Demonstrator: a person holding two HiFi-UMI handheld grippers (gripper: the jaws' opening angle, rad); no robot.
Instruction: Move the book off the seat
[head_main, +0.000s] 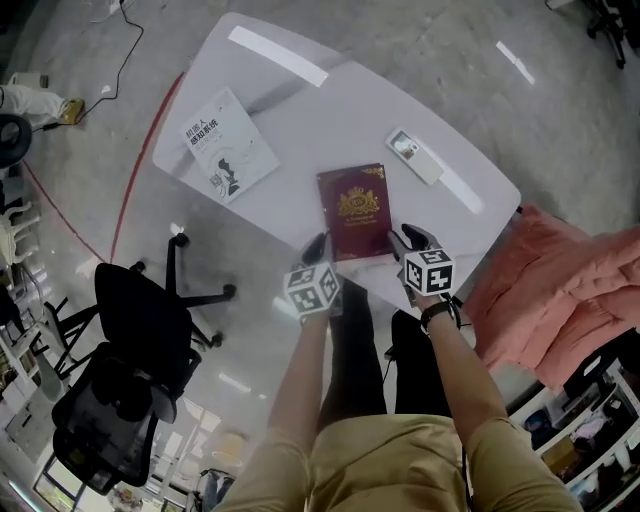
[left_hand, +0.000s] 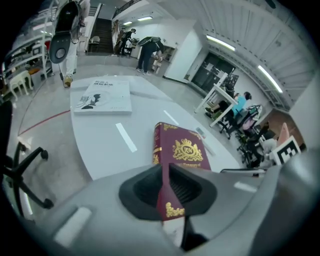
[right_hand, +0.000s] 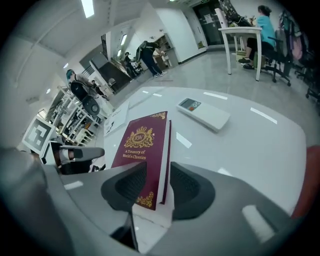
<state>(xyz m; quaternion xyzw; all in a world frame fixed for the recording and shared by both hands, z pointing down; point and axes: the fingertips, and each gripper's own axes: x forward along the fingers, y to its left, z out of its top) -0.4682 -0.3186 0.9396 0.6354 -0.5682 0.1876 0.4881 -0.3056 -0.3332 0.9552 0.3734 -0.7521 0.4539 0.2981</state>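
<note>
A maroon book (head_main: 352, 210) with gold print lies on the white table (head_main: 330, 90), its near end at the table's front edge. My left gripper (head_main: 320, 244) is at the book's near left corner. In the left gripper view the book's (left_hand: 182, 150) corner sits pinched between the pads of that gripper (left_hand: 167, 189). My right gripper (head_main: 402, 238) is at the near right corner. Its own view shows the book (right_hand: 142, 145) standing between the jaws of the right gripper (right_hand: 157, 187), with a gap beside the right pad.
A white paperback (head_main: 228, 145) lies at the table's far left and a white remote (head_main: 415, 155) at the far right. A black office chair (head_main: 130, 340) stands on the floor to my left. An orange cloth (head_main: 560, 300) lies to my right.
</note>
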